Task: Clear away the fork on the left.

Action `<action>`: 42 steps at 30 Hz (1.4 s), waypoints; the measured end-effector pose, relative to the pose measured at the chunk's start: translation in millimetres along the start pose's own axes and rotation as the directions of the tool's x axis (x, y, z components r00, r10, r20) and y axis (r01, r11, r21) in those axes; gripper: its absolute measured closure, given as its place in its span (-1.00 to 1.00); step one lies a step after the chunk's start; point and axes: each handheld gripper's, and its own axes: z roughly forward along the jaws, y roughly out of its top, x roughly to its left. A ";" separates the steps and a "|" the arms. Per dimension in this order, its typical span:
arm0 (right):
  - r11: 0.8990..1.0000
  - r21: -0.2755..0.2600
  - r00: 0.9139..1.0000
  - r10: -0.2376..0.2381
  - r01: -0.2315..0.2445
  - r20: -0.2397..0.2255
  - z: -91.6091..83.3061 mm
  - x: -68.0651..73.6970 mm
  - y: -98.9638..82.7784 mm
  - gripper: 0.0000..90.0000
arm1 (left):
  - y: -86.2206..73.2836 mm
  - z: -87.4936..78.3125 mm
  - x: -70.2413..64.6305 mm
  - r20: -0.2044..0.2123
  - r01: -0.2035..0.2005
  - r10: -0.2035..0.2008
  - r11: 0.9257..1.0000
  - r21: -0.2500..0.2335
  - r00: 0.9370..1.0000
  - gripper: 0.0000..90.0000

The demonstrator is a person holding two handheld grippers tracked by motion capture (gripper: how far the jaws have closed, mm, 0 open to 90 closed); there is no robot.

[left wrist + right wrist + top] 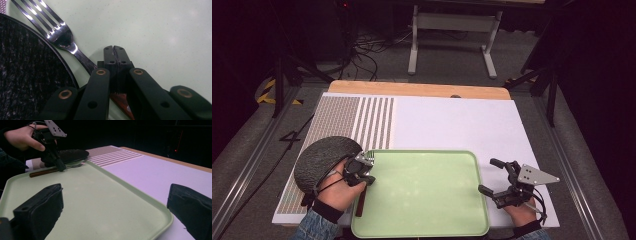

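Note:
A fork (360, 202) with a brown handle lies along the left rim of a pale green tray (422, 192), tines (57, 30) pointing away from the person. My left gripper (364, 179) is shut over the fork's neck, which disappears under the closed jaws (115, 48). The reddish-brown handle shows again below them. Seen from the right gripper view, the left gripper's tip (61, 167) meets the fork (42, 172) at the tray's far side. My right gripper (487, 175) stands open beside the tray's right edge, nothing between its jaws (115, 187).
A dark round plate (324, 160) sits just left of the tray, touching the fork's side (25, 75). A striped and dotted mat (372, 122) covers the left of the white tabletop (452, 120). A wooden edge (412, 89) runs along the back. Beyond it are cables and a stand on the floor.

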 end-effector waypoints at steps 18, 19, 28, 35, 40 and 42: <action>1.000 0.000 1.000 -0.002 0.002 0.002 -0.5 -0.2 0.1 -0.97 | -0.7 -25.2 -5.5 -0.005 -0.128 0.136 0.913 -0.387 0.991 -0.66; 1.000 0.000 1.000 -0.003 0.003 0.003 -0.6 -0.2 0.1 -0.97 | -1.4 -26.0 -6.3 -0.001 -0.137 0.149 0.907 -0.399 0.989 -0.67; 1.000 -0.004 1.000 -0.009 0.009 0.002 -1.2 0.0 0.5 -0.97 | -15.6 -28.9 -7.4 -0.004 -0.186 0.210 0.859 -0.477 0.978 -0.82; 1.000 -0.003 1.000 -0.010 0.010 0.004 -1.4 0.0 0.5 -0.97 | -40.2 -28.3 0.8 0.003 -0.132 0.166 0.799 -0.586 0.986 -0.85; 1.000 0.001 1.000 -0.009 0.009 0.004 -1.0 0.1 0.3 -0.97 | -59.7 -24.6 4.8 -0.024 -0.103 0.115 0.762 -0.639 0.993 -0.86; 1.000 0.001 1.000 -0.009 0.009 0.004 -0.9 0.1 0.3 -0.97 | -67.5 -24.7 6.0 -0.023 -0.093 0.104 0.736 -0.670 0.994 -0.86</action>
